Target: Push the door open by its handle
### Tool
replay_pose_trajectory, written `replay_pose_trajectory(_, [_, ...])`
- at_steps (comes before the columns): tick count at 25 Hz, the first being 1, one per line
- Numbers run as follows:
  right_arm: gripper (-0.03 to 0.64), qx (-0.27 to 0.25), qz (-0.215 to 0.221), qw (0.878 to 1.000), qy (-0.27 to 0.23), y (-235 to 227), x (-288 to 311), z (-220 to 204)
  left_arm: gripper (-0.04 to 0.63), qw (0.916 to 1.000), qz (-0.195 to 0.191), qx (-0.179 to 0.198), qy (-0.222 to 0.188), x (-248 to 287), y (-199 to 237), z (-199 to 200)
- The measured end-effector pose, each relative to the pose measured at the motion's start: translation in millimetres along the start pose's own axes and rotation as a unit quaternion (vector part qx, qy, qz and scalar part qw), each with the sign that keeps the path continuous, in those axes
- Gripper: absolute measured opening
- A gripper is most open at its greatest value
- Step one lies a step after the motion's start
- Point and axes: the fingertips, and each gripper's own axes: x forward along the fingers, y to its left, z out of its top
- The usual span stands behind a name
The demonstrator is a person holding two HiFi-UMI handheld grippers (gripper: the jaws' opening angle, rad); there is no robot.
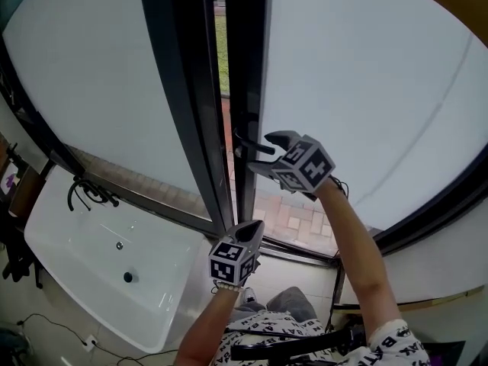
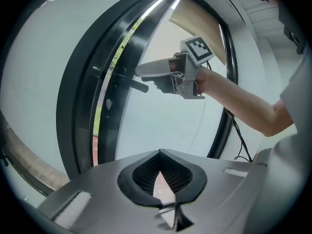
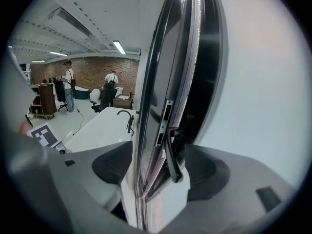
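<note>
The door is a tall frosted glass leaf in a dark frame (image 1: pixel 245 75), standing slightly ajar, with grass and brick paving showing through the gap. Its black lever handle (image 1: pixel 250 145) sits on the frame edge at mid height. My right gripper (image 1: pixel 263 152) is at the handle; in the right gripper view the jaws straddle the door's edge, open, with the handle (image 3: pixel 173 155) between them and the pads apart from it. The left gripper view shows the right gripper (image 2: pixel 144 79) from below, beside the handle (image 2: pixel 131 83). My left gripper (image 1: pixel 248 233) hangs lower, before the door's foot, shut and empty.
A white bathtub (image 1: pixel 99 258) with a black tap (image 1: pixel 88 193) stands to the left of the door. A black cable (image 2: pixel 239 140) runs down the frame on the right. Behind, in the right gripper view, people (image 3: pixel 68 84) stand in a hall with a brick wall.
</note>
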Motion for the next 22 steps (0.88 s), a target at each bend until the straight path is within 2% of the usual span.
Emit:
replay_pose_trajectory(4, [0.326, -0.017, 0.015, 0.999, 0.045, -8, 36, -4, -0.015, 0.9999, -0.001, -0.011, -0.003, 10, 9, 5])
replay_pose_trajectory(5, [0.289, -0.020, 0.019, 0.998, 0.053, -9, 44, -6, -0.015, 0.9999, -0.002, -0.014, -0.005, 13, 11, 7])
replay_pose_trajectory(9, [0.282, -0.026, 0.029, 0.996, 0.075, -11, 60, -15, -0.015, 0.9998, -0.005, -0.019, -0.009, 21, 12, 10])
replay_pose_trajectory(10, [0.267, -0.031, 0.030, 0.996, 0.081, -10, 63, -17, -0.015, 0.9997, -0.004, -0.020, -0.010, 23, 13, 10])
replay_pose_trajectory(11, [0.188, -0.036, 0.034, 0.995, 0.085, -9, 66, -19, -0.015, 0.9997, -0.003, -0.021, -0.011, 25, 15, 12])
replay_pose_trajectory(14, [0.178, -0.051, 0.045, 0.994, 0.090, -5, 70, -18, -0.015, 0.9997, -0.004, -0.022, -0.012, 30, 20, 16])
replay_pose_trajectory(16, [0.086, -0.061, 0.043, 0.993, 0.087, -7, 69, -15, -0.015, 0.9997, -0.004, -0.023, -0.010, 35, 20, 15])
replay_pose_trajectory(18, [0.060, -0.065, 0.045, 0.993, 0.086, -8, 69, -16, -0.015, 0.9996, -0.005, -0.027, -0.007, 40, 19, 13])
replay_pose_trajectory(22, [0.058, -0.061, 0.061, 0.992, 0.090, -9, 68, -15, -0.015, 0.9995, -0.007, -0.029, -0.004, 51, 19, 16])
